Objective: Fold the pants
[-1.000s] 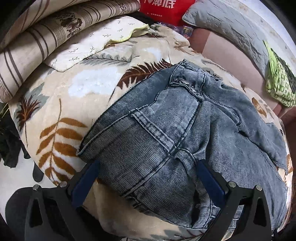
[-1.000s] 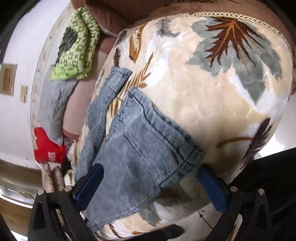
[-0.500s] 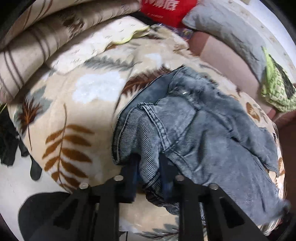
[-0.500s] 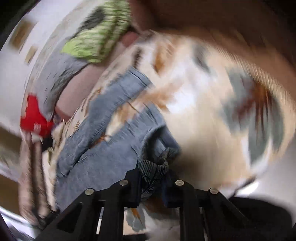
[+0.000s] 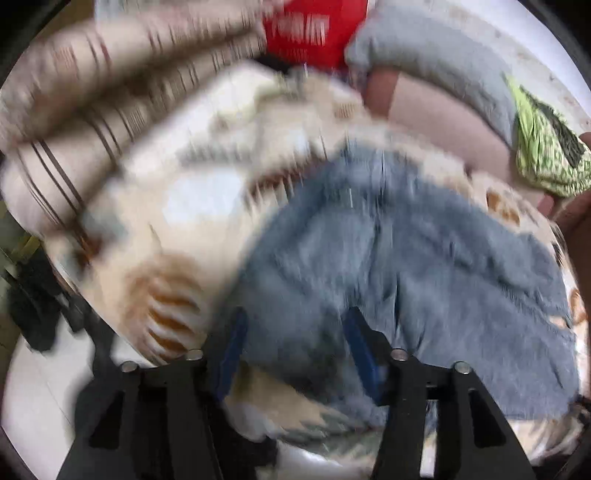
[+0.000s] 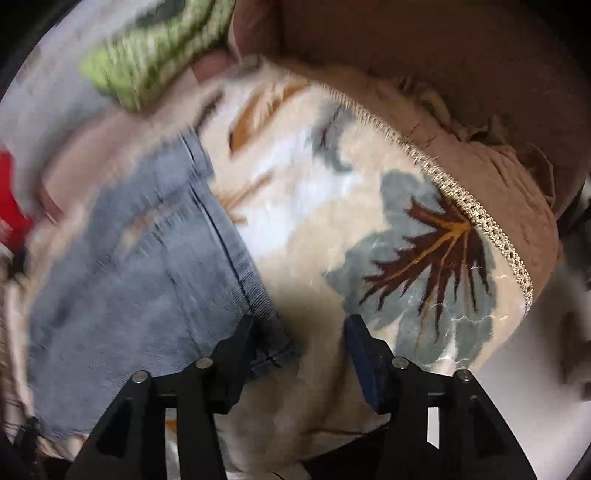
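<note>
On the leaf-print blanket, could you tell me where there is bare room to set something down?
Free: the blanket between the jeans hem and the braided edge. Also the patch between the jeans' waist and the striped bedding. Crowded: the far side, with grey pillow, green cloth, red pack.

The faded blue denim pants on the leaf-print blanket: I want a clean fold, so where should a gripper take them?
Probably the stitched hem corner of the faded blue denim pants, approached from the open leaf-print blanket side. That doubled edge lies thick and exposed beside the right gripper, whose jaws are opening.
</note>
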{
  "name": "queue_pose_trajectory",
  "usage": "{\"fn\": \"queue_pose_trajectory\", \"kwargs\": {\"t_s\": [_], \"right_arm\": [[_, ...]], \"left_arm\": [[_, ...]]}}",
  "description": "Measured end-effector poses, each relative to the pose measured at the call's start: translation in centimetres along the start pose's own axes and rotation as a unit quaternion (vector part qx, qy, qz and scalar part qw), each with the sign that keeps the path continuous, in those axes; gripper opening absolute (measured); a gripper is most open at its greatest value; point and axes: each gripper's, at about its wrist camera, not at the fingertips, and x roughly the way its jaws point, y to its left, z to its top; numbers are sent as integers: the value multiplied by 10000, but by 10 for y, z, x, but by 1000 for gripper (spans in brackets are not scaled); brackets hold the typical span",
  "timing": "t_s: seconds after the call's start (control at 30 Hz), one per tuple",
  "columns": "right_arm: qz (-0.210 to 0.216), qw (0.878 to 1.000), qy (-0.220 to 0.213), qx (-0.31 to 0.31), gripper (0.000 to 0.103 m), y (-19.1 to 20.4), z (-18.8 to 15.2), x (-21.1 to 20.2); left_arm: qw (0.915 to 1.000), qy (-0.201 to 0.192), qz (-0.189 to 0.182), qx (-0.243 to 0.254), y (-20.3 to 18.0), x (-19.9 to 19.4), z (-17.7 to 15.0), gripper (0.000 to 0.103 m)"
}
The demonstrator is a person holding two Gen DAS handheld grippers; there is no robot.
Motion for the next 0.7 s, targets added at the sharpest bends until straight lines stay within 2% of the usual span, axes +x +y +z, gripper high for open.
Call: {"fn": "queue_pose_trajectory", "kwargs": {"t_s": [0.07,0.1,0.13,0.17,0.2,0.27,0.3,0.33,0.37,0.4,0.43,0.47,0.53,0.6,0.7], "right_arm": [[-70,9993,-368,77,61,2,8,-22],[148,9983,-555,108,64,6,13,-34],[568,9954,-772,74,73,16,20,-48],[765,9934,-859,-9,78,23,22,-54],[1006,9905,-925,-172,87,35,25,-58],[1486,9841,-861,-459,91,58,25,-53],[1637,9828,-662,-545,91,65,23,-39],[1586,9855,-279,-541,91,67,19,-17],[1430,9883,152,-505,91,62,11,4],[1205,9897,644,-418,91,58,7,27],[1201,9885,831,-398,90,55,4,39],[1237,9887,696,-482,90,57,6,32],[1397,9861,613,-654,90,67,19,16],[1485,9854,206,-808,90,79,46,3],[1474,9852,72,-872,88,96,95,19]], "left_arm": [[9975,-695,44,87,-9,-29,17,82],[9955,-929,-24,162,-15,-38,24,84],[9939,-1066,-89,264,-20,-41,28,86],[9925,-1116,-200,457,-32,-40,32,89],[9928,-1014,-253,588,-40,-33,32,89],[9952,-536,-458,673,-52,-2,28,89],[9962,-237,-521,663,-54,18,26,89],[9959,503,-384,647,-54,56,16,89],[9917,1075,-299,641,-52,78,6,89],[9895,1228,-274,712,-49,89,0,91],[9918,796,-244,972,-50,73,2,91],[9910,693,-321,1104,-52,62,10,91],[9930,291,-529,1019,-49,43,32,91],[9953,-101,-562,783,-41,33,68,91],[9980,37,-371,502,-29,57,114,91]]}}
